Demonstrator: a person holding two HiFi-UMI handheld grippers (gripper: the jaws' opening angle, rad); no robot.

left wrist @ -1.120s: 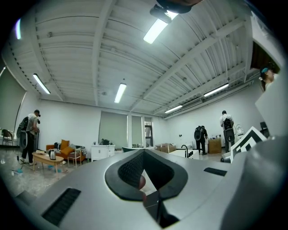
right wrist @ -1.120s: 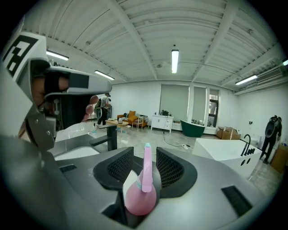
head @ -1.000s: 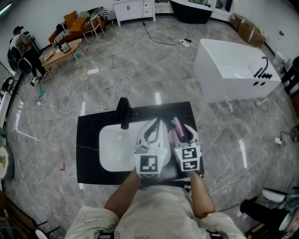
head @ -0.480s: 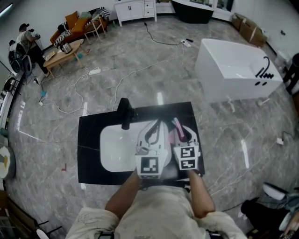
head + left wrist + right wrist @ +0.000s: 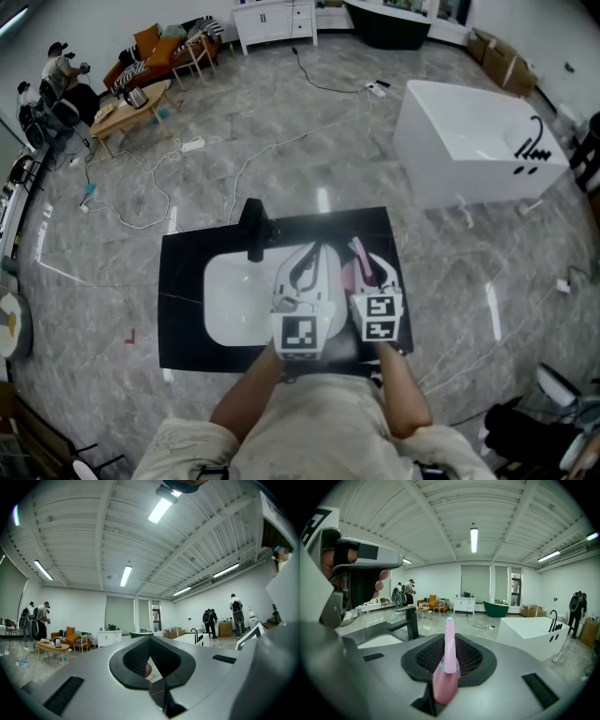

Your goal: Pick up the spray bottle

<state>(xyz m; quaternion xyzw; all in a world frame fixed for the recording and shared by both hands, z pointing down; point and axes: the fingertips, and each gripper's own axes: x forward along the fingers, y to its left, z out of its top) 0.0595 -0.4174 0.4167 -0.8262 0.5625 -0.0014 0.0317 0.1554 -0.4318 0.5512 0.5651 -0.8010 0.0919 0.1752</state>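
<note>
Closing my right gripper [image 5: 450,644] round the pink spray bottle [image 5: 446,660] — it stands upright between the jaws on the black counter [image 5: 187,281], right of the basin [image 5: 230,300], and I judge the pads aren't pressing yet. My left gripper [image 5: 151,660] — jaws together, empty — hangs alongside, farther off.

Floor [image 5: 281,141]: glossy grey marble
Bathtub [image 5: 469,141]: white, two o'clock
Sofa [image 5: 142,54]: orange, eleven o'clock
Cabinet [image 5: 272,19]: white, twelve o'clock
Ceiling [image 5: 431,522]: strip lights [image 5: 474,534]
</note>
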